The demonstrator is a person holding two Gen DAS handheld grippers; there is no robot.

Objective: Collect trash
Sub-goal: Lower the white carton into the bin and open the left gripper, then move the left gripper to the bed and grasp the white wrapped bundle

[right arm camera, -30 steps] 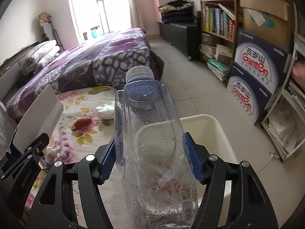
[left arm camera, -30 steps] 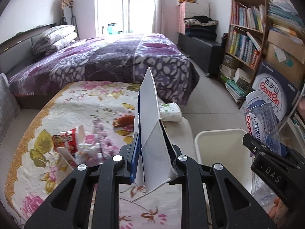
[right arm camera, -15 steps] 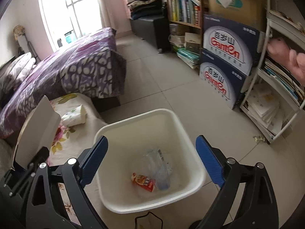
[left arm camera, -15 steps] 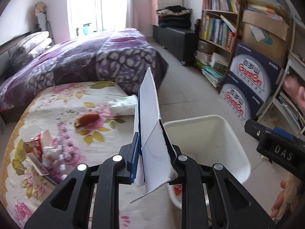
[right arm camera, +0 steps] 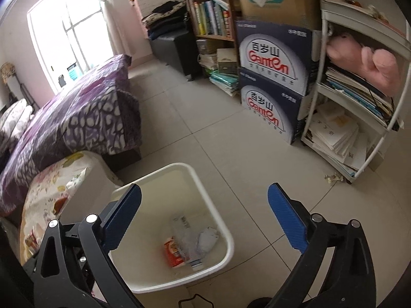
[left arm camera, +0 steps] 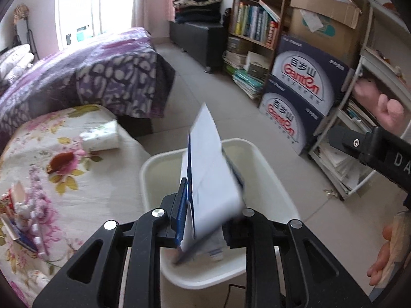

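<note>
A white plastic bin (right arm camera: 221, 233) stands on the tiled floor beside the floral-covered bed (left arm camera: 77, 179). Above it, the left hand-held gripper (left arm camera: 209, 215), jaws starting to part, pinches a flat white carton (left arm camera: 210, 179), its long axis pointing up and away, edges blurred. The right hand-held gripper (right arm camera: 203, 220) gapes empty and is widening. A crumpled clear bottle (right arm camera: 186, 241) lies inside the bin

bin (right arm camera: 221, 200) white | bedspread (left arm camera: 102, 69) purple patterned | carton (left arm camera: 213, 179) white
</note>
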